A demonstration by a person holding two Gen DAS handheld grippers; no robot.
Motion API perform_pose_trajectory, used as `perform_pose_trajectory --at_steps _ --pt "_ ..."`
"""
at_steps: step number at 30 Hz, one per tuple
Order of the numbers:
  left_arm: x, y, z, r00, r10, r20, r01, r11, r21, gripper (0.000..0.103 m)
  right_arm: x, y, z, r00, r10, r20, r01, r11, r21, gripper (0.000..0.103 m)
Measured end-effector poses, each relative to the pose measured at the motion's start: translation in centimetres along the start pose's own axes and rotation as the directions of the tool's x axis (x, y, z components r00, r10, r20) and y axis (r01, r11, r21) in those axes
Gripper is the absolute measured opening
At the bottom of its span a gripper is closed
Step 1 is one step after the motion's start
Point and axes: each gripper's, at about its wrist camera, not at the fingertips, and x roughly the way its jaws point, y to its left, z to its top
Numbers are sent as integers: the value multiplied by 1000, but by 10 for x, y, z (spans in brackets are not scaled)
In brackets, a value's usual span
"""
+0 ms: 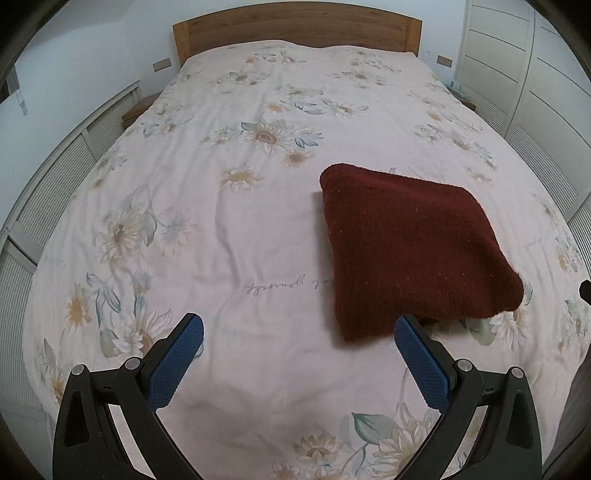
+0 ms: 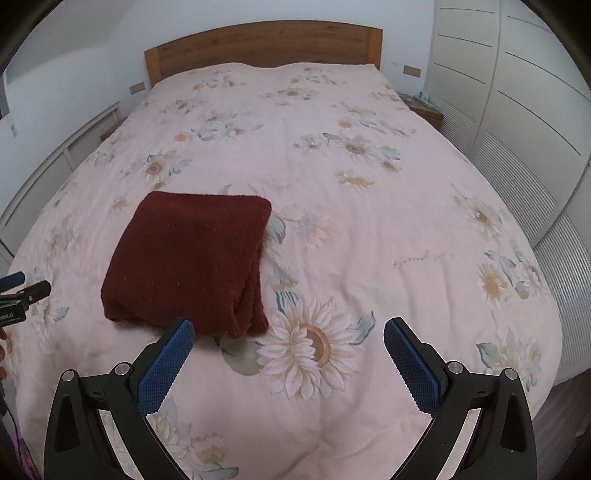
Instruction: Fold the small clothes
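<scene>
A pale pink floral bedspread printed with sunflowers and a line of cursive script covers the whole bed, lightly creased. At the far end stands a wooden headboard against a white wall. White louvred panels line the left side; a white wardrobe stands at the right, with a low bedside table beside it.

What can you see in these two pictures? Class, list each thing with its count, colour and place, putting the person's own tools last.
Jumper: one, dark red, folded, on the near part of the bed.
Bedspread: one, pale pink with daisies, covering the bed.
Headboard: one, brown wood, far end.
Wardrobe: one, white, along the right wall.
Left gripper: one, black with blue pads, open, above the bedspread.
Right gripper: one, same colours, open, near the jumper.
</scene>
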Motion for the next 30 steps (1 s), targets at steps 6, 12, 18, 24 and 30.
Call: perform_pose_trajectory --at_steps 6,12,18,24,30 --pt "3 -1 -4 1000 11 -9 -11 1000 0 102 0 -1 -3 1000 -7 -8 7 1000 0 102" --pt "5 2 -8 1000 23 -18 -22 1000 7 102 0 -1 -4 1000 -6 -13 6 1000 2 102" --pt "3 2 -12 999 32 -12 -31 999 25 102 -1 -2 -4 1000 -4 -15 4 1000 0 102" --pt "3 3 -12 999 35 -12 -35 999 22 102 -3 0 -5 1000 -8 -18 8 1000 -13 102" --pt "3 4 -13 999 36 -16 -36 999 31 102 -4 1 -5 1000 -9 -18 9 1000 -16 102"
